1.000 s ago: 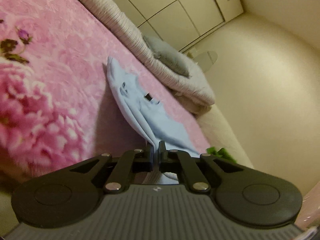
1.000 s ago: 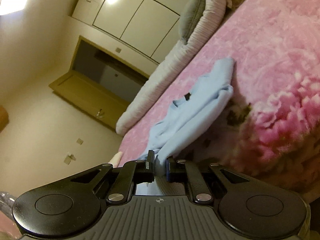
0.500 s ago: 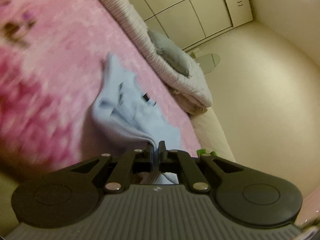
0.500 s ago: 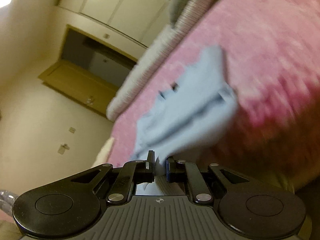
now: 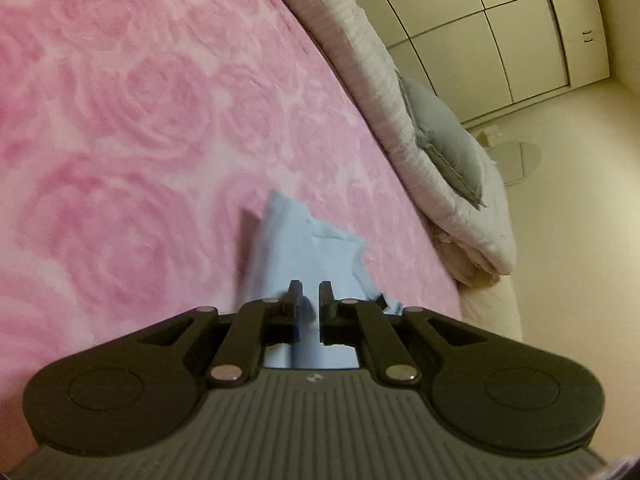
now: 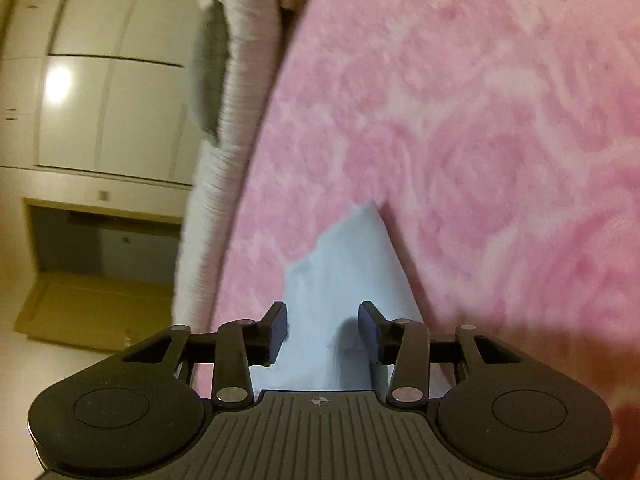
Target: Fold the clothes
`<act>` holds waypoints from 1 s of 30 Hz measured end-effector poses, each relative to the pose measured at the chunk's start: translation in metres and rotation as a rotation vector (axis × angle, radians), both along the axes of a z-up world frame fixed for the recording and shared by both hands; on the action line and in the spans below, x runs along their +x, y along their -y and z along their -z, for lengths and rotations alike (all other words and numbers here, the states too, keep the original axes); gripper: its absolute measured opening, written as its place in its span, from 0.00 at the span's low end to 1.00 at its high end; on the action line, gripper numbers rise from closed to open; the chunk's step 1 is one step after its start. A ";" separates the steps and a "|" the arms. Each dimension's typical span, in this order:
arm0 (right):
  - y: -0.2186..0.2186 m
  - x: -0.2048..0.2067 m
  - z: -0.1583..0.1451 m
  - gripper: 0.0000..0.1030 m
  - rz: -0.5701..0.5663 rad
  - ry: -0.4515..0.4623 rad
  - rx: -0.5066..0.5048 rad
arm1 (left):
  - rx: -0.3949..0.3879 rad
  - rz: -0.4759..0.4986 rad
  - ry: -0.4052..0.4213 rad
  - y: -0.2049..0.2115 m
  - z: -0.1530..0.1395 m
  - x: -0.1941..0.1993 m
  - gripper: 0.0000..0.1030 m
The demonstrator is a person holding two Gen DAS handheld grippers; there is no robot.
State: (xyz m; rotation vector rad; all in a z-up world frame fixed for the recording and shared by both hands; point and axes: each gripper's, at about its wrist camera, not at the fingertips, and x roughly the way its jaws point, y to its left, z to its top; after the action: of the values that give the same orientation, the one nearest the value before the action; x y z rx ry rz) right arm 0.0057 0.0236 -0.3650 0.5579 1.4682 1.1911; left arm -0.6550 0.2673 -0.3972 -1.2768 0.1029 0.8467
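A light blue garment (image 5: 308, 248) lies on the pink rose-patterned blanket (image 5: 140, 120), bunched into a short pointed shape. My left gripper (image 5: 310, 292) sits low over its near end, jaws almost together with a fold of the blue cloth in the narrow gap. In the right wrist view the same garment (image 6: 348, 264) runs forward to a point on the blanket (image 6: 480, 120). My right gripper (image 6: 322, 312) is opening; the cloth lies between and under its fingers, and the pads stand clear of it.
A rolled pale quilt (image 5: 400, 120) with a grey pillow (image 5: 448, 148) on it lines the far edge of the bed. Cream wardrobe doors (image 5: 500, 40) stand behind. The right wrist view shows the quilt (image 6: 212, 200), wardrobe (image 6: 100, 112) and a wooden flap (image 6: 92, 300).
Both grippers have swung forward over the bed and lowered the hanging garment onto the blanket. The right jaws have come apart off the cloth; the left jaws stay nearly together.
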 end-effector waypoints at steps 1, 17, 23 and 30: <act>0.005 0.001 -0.003 0.43 -0.010 0.060 0.000 | 0.016 0.002 -0.033 0.002 -0.001 -0.003 0.03; 0.019 -0.124 -0.009 0.43 -0.731 1.368 0.056 | 0.637 0.609 -0.846 0.059 -0.028 0.090 0.19; -0.026 -0.124 0.005 0.44 -0.756 1.409 0.061 | 0.542 0.515 -0.768 0.015 -0.020 0.098 0.22; -0.070 -0.024 0.021 0.44 -0.389 0.588 -0.115 | 0.060 0.238 -0.328 -0.051 0.011 0.053 0.28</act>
State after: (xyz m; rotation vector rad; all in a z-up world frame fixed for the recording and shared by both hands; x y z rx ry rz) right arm -0.0183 0.0934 -0.3863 -0.1691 1.1433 1.4062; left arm -0.6019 0.3179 -0.4082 -1.0365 0.4782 0.8392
